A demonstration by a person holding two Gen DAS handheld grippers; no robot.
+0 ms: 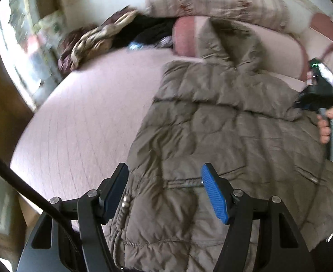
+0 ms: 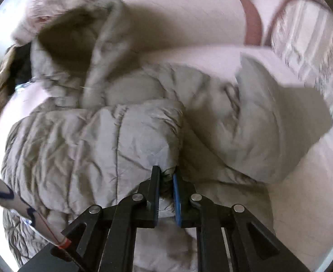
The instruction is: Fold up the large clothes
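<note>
Jacket [image 1: 223, 136]: taupe quilted puffer, matte crinkled shell, stitched channels, soft fur-edged hood, lying spread on a pale pink quilted bed [image 1: 80, 117]. Left gripper [image 1: 165, 192], black arms with blue ribbed pads, stands wide apart over the hem, holding nothing. Right gripper [image 2: 166, 181] is pinched narrow on a folded sleeve [image 2: 132, 136] lying across the jacket's body.
</note>
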